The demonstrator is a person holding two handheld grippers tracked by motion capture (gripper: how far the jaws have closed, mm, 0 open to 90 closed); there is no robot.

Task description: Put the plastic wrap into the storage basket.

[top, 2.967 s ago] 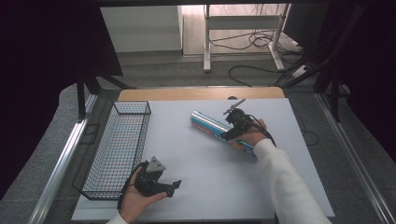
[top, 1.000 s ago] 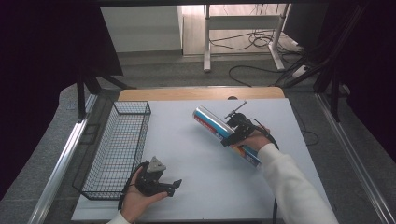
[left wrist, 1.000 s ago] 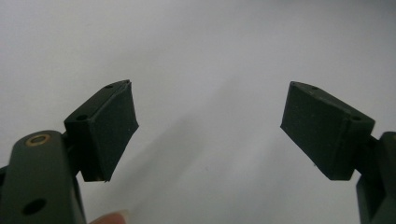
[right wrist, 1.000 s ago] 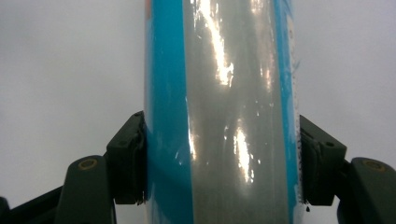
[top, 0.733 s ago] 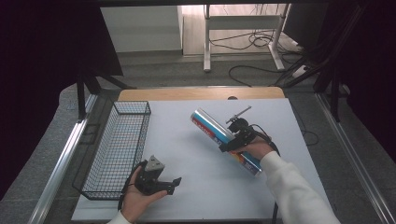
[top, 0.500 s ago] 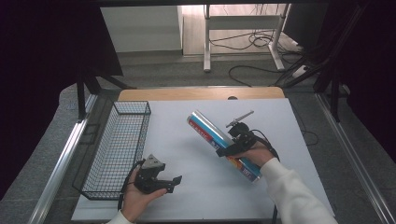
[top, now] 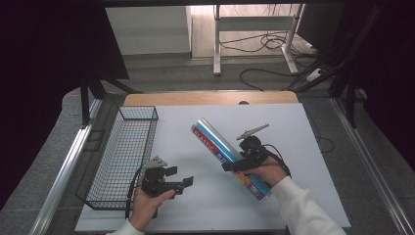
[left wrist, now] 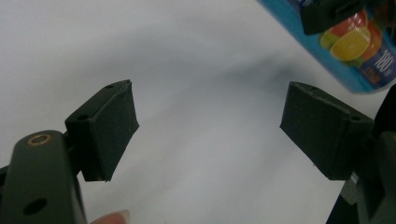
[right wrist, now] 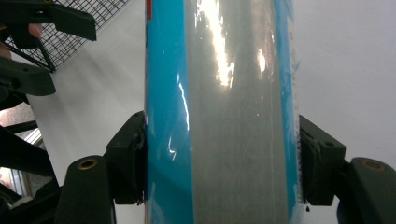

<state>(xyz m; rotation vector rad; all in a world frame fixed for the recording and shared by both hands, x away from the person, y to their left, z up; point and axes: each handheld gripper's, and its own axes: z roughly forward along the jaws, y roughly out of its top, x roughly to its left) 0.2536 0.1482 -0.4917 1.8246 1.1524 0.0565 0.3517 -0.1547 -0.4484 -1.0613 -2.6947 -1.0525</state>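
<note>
Long blue-and-silver plastic-wrap box (top: 228,158) has swung toward 7 o'clock — right gripper (top: 243,164) pinching its middle. Left gripper (top: 182,181) spread, empty — black wire basket (top: 122,152) at its 10 o'clock.

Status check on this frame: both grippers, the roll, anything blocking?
Right gripper shut on plastic wrap roll, mid-length. Left gripper open, empty, beside wire basket. Nothing between roll and basket.
</note>
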